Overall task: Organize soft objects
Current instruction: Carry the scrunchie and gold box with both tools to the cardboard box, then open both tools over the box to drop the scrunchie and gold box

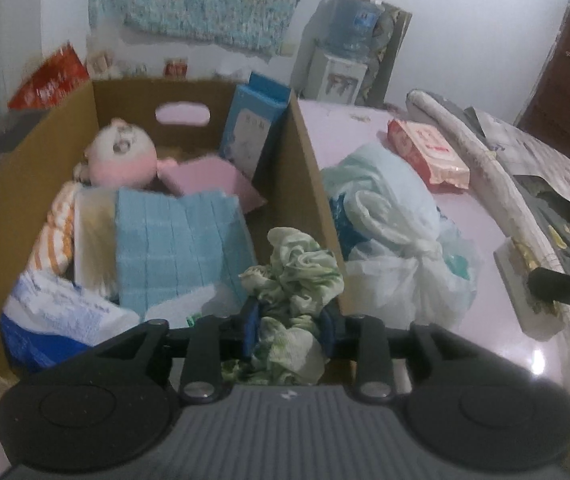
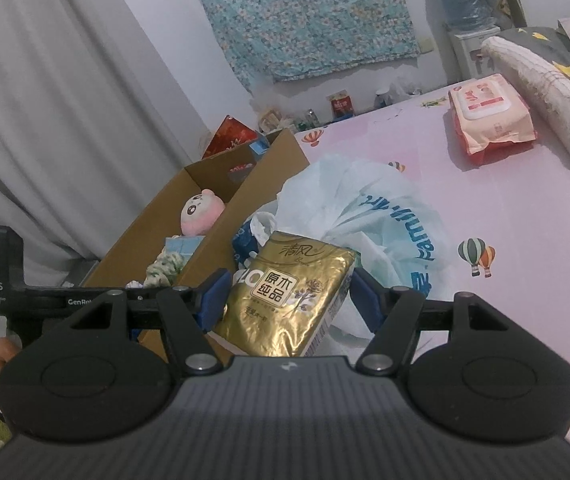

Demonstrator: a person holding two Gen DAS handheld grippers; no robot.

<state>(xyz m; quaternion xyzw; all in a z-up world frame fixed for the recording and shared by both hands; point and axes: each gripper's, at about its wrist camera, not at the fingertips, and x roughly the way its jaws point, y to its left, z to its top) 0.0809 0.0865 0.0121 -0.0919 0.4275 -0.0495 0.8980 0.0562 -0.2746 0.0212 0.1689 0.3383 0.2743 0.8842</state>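
The left tool (image 1: 290,330) reaches over the near corner of a cardboard box (image 1: 25,168), a crumpled green-and-white cloth (image 1: 297,276) between its blue pads. Inside the box lie a pink-and-white plush toy (image 1: 123,156), a blue sponge block (image 1: 177,248) and a blue carton (image 1: 251,128). Just beside the box, on the pink bed (image 1: 485,216), sits a tied plastic bag (image 1: 389,232); a wet-wipes pack (image 1: 425,152) lies farther back.
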